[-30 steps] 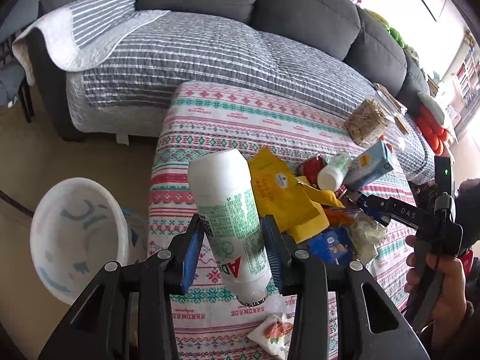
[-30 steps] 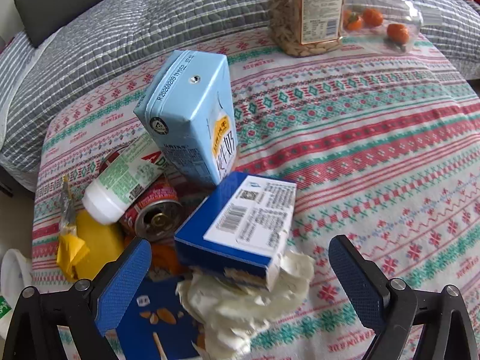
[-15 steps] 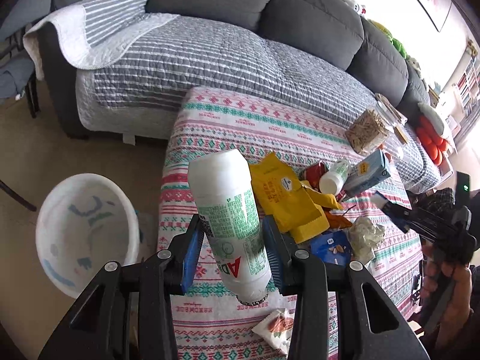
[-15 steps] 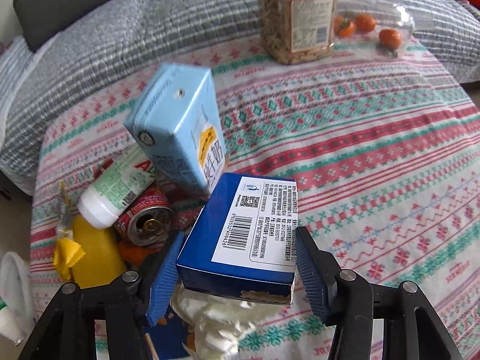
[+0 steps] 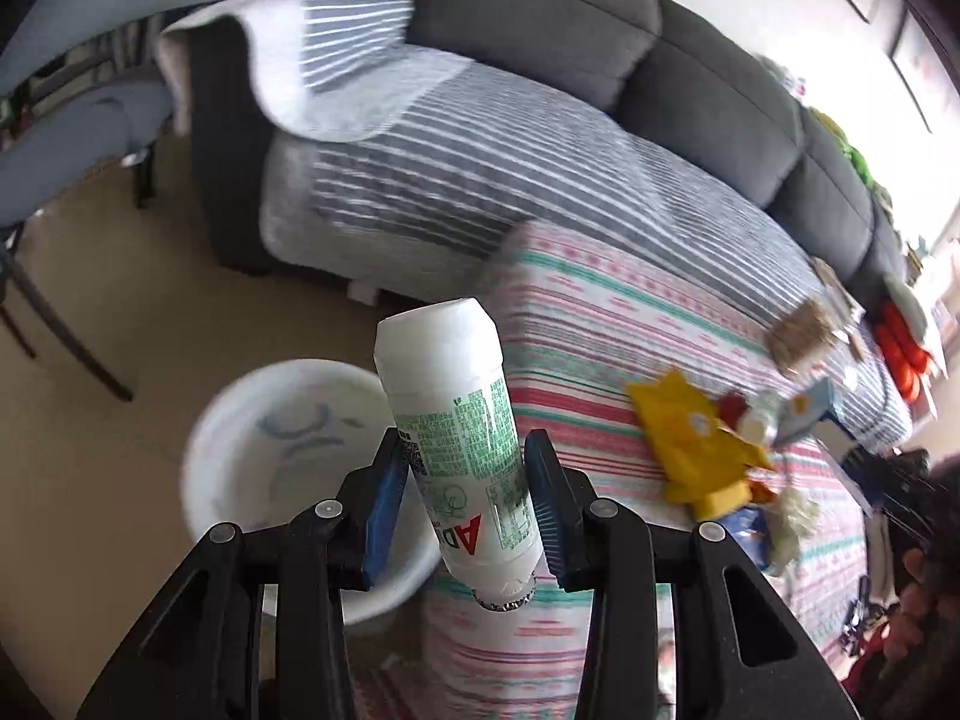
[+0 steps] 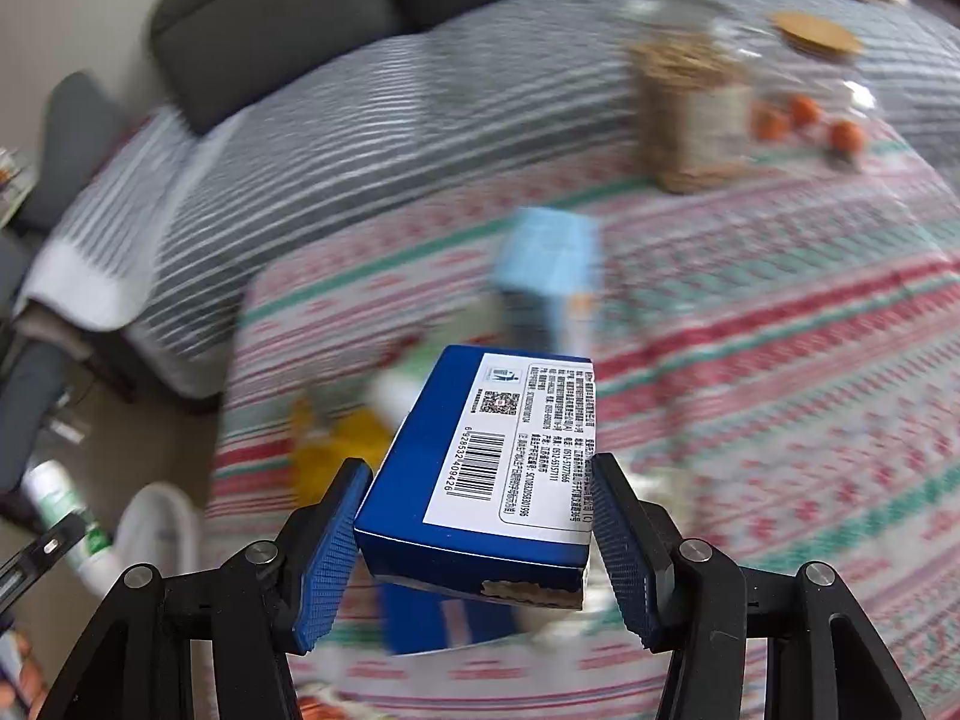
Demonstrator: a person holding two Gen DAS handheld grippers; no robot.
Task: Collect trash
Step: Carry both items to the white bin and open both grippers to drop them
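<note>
My left gripper (image 5: 465, 489) is shut on a white plastic bottle (image 5: 456, 420) with green print, held upside down beside the patterned table's left edge. Just left of it on the floor stands a white bin (image 5: 282, 456). My right gripper (image 6: 474, 531) is shut on a blue carton box (image 6: 480, 468) with a white barcode label, lifted above the table. Below it lie a blurred light-blue milk carton (image 6: 549, 267), a yellow wrapper (image 6: 336, 447) and other trash. The same pile of trash (image 5: 714, 456) shows in the left wrist view too.
A jar of snacks (image 6: 690, 114) and a clear container with small oranges (image 6: 804, 120) stand at the table's far side. A grey sofa with a striped cover (image 5: 480, 180) runs behind the table. A person's hand (image 5: 924, 576) is at the right edge.
The right gripper shut on the blue box and lifted it off the pile. The left gripper carried the bottle leftward off the table toward the white bin.
</note>
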